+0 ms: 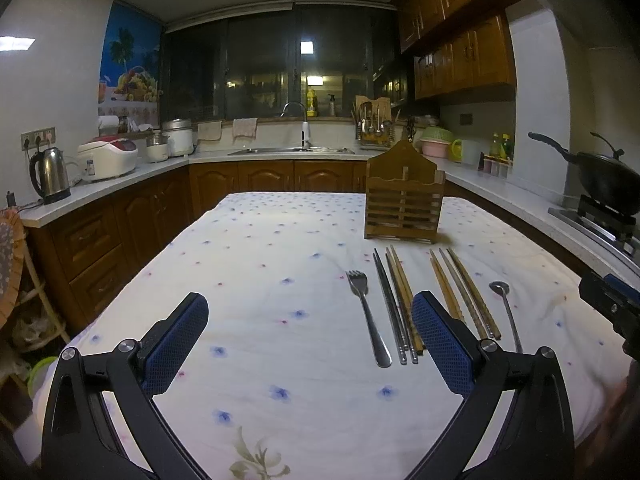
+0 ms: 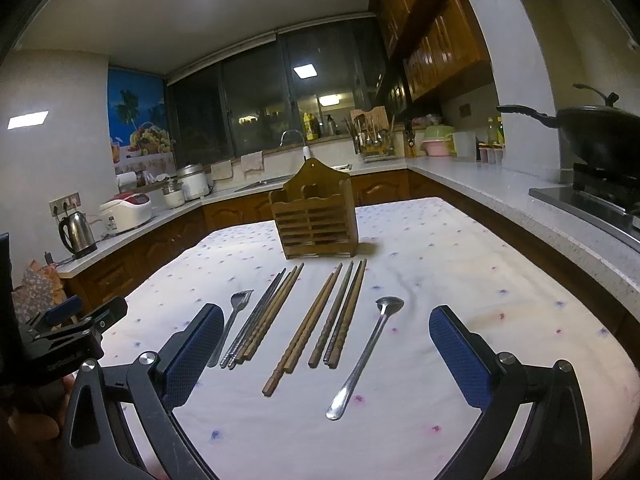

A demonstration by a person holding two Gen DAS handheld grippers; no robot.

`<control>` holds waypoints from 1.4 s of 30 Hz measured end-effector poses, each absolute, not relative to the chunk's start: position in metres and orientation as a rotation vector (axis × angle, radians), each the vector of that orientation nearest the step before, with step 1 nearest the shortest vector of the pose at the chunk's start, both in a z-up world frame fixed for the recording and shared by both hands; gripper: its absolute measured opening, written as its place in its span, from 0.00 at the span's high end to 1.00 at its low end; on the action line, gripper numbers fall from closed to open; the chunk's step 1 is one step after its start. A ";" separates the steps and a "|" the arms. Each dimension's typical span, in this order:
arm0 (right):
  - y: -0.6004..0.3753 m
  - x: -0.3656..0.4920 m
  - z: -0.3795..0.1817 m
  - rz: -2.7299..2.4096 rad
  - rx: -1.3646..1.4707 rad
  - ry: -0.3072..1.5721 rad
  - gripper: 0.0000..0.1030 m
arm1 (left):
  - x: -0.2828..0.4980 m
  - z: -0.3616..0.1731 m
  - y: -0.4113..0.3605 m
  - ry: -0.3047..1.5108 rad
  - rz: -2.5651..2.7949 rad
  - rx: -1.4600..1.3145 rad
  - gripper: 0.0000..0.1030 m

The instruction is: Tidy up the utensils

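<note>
A wooden utensil holder point(image 1: 404, 204) point(image 2: 314, 218) stands upright on the floral tablecloth point(image 1: 260, 280). In front of it lie a metal fork point(image 1: 366, 312) point(image 2: 234, 318), metal and wooden chopsticks point(image 1: 396, 304) point(image 2: 266, 314), more wooden chopsticks point(image 1: 464, 292) point(image 2: 326, 320) and a long metal spoon point(image 1: 506, 308) point(image 2: 370, 348). My left gripper point(image 1: 310, 344) is open and empty, left of the fork. My right gripper point(image 2: 326, 356) is open and empty, above the chopsticks and spoon handle; it shows at the right edge of the left wrist view point(image 1: 612, 304).
Kitchen counters surround the table: a kettle point(image 1: 50, 176) and rice cookers at left, a sink point(image 1: 292, 151) at the back, a black wok point(image 1: 600, 178) on a stove at right. The left gripper appears at the left edge of the right wrist view point(image 2: 68, 332).
</note>
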State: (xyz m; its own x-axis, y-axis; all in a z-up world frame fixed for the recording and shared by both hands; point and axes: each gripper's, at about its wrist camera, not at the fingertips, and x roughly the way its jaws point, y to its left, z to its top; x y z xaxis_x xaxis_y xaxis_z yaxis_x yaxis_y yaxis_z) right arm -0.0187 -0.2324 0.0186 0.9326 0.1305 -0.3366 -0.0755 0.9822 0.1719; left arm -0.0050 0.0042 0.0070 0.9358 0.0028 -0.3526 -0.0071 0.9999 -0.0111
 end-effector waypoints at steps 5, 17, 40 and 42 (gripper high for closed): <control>-0.231 -0.019 0.017 0.106 0.160 0.355 0.00 | -0.005 0.007 0.005 0.361 0.002 -0.016 0.00; -0.230 -0.019 0.016 0.107 0.164 0.355 0.00 | -0.005 0.007 0.005 0.360 0.004 -0.013 0.00; -0.223 -0.019 0.012 0.115 0.175 0.367 0.00 | 0.000 0.006 0.004 0.381 -0.017 -0.020 0.00; -0.221 -0.019 0.011 0.116 0.176 0.374 0.00 | 0.003 0.007 0.006 0.394 -0.033 -0.034 0.00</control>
State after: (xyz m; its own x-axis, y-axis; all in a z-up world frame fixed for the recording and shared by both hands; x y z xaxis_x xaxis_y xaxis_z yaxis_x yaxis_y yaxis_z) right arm -0.0188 -0.2211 0.0111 0.9247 0.1448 -0.3521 -0.0801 0.9781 0.1920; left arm 0.0035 0.0058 0.0070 0.9228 -0.0391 -0.3832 0.0260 0.9989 -0.0393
